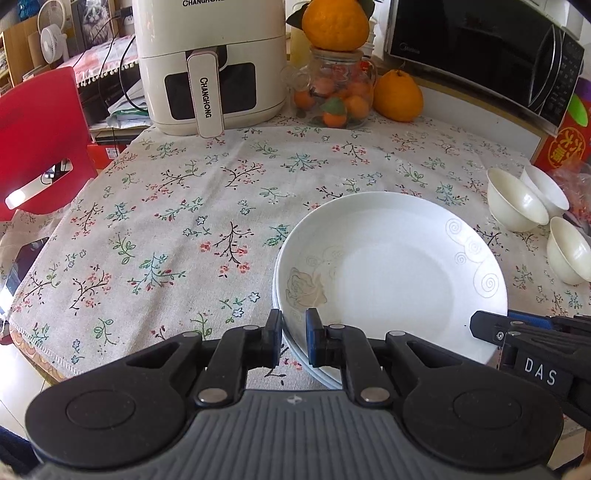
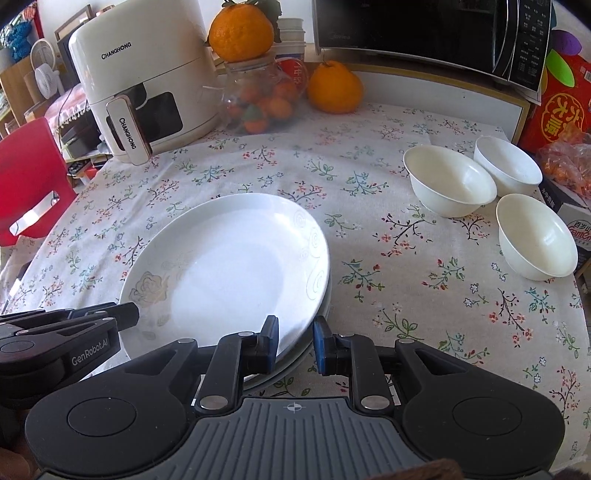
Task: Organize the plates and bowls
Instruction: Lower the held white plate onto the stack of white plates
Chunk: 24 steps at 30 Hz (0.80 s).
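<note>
A stack of white plates lies on the floral tablecloth; the top plate (image 1: 391,273) has a rose print and also shows in the right wrist view (image 2: 229,269). My left gripper (image 1: 294,334) has its jaws a small way apart, astride the near left rim of the stack. My right gripper (image 2: 294,341) has its jaws a small way apart, astride the near right rim. Neither visibly clamps the rim. Three white bowls stand separately at the right: one (image 2: 448,181), one behind it (image 2: 508,164), one nearer (image 2: 535,236).
A white air fryer (image 2: 144,85) stands at the back left. A glass jar of small oranges (image 2: 258,99), large oranges (image 2: 334,86) and a microwave (image 2: 424,29) line the back. A red chair (image 1: 40,140) stands off the table's left edge. A red box (image 2: 561,103) is at right.
</note>
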### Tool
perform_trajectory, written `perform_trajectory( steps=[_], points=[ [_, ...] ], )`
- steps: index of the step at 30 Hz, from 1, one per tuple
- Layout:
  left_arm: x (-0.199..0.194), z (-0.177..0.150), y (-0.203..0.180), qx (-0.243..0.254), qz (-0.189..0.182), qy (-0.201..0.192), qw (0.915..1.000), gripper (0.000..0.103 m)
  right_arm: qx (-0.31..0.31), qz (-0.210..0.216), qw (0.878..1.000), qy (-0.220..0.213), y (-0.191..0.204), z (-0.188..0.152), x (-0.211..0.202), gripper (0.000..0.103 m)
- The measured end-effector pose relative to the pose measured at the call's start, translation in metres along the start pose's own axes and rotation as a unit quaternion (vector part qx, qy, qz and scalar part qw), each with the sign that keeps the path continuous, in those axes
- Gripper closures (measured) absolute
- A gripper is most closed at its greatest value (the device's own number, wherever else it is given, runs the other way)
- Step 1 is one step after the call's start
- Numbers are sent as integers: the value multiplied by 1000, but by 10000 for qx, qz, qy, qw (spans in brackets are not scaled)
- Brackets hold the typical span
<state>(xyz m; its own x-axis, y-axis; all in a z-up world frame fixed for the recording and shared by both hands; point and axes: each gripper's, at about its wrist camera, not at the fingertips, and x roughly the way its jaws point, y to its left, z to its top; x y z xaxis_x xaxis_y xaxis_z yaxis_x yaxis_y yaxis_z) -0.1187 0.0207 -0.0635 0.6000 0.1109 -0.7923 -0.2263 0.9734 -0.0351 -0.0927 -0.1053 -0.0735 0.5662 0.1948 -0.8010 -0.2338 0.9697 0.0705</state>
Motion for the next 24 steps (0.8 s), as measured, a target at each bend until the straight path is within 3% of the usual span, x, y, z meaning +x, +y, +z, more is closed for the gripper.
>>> perform_trajectory(
  steps=[15,24],
  points=[
    [10,3,8,-285,-138,134,9994,86,347,-40,9993,110,-15,4,9,81],
    [13,4,11,-366,-257,197,9988,81,906,89,9955,248,-31,7,15,71]
  ],
)
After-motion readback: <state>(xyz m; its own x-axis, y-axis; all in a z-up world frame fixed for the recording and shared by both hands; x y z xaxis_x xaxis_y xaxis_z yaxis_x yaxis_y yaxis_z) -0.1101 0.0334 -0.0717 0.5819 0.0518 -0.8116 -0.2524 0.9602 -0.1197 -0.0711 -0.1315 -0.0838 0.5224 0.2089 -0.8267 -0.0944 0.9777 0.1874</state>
